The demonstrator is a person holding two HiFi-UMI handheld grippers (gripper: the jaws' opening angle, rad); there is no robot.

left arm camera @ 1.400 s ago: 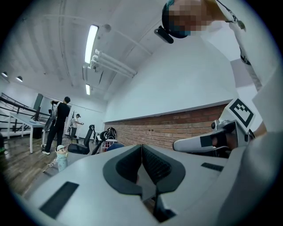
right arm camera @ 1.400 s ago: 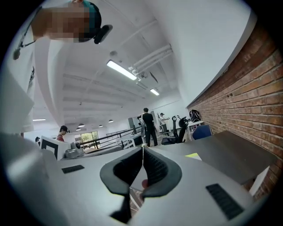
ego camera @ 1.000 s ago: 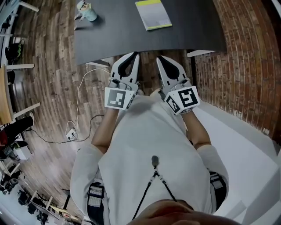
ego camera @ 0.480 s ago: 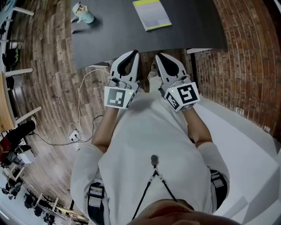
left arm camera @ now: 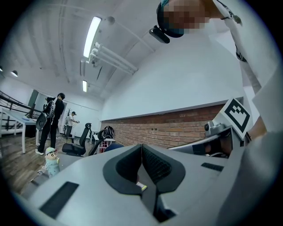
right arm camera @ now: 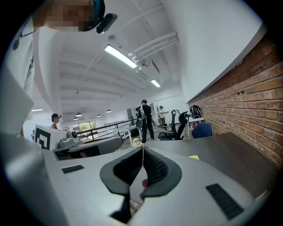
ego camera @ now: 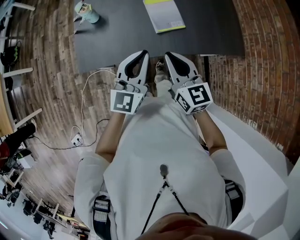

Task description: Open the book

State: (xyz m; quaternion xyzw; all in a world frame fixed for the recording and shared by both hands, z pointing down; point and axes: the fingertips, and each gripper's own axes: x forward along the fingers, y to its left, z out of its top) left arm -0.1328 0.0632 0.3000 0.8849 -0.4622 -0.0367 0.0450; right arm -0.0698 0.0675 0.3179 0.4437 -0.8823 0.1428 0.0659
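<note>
Dark grey tabletop (ego camera: 117,33) fills the twelve o'clock part of the head view, with wooden plank floor (ego camera: 51,93) at nine o'clock and a red brick wall (ego camera: 262,70) at three o'clock. A closed flat book with a grey cover and a yellow-green border (ego camera: 164,15) lies on the tabletop, its far end cut off by the picture's top edge.

The white-and-black left gripper (ego camera: 143,53) and the matching right gripper (ego camera: 168,55) are side by side, pointing at twelve o'clock, their tips over the tabletop's near edge. The book is at one o'clock from the left gripper and about twelve o'clock from the right gripper, apart from both. Each gripper's own view shows its black ribbed pads pressed together with nothing between them. A small pale green and white toy figure (ego camera: 84,9) stands on the tabletop at ten o'clock from the left gripper.

Black-and-white square markers (ego camera: 126,101) cover the cubes on both grippers. Print on the book's cover is too small to read.

Since a second ago both grippers have slid toward twelve o'clock, from short of the tabletop to its edge. The jaws were closed then as now, and the book has not been touched.
</note>
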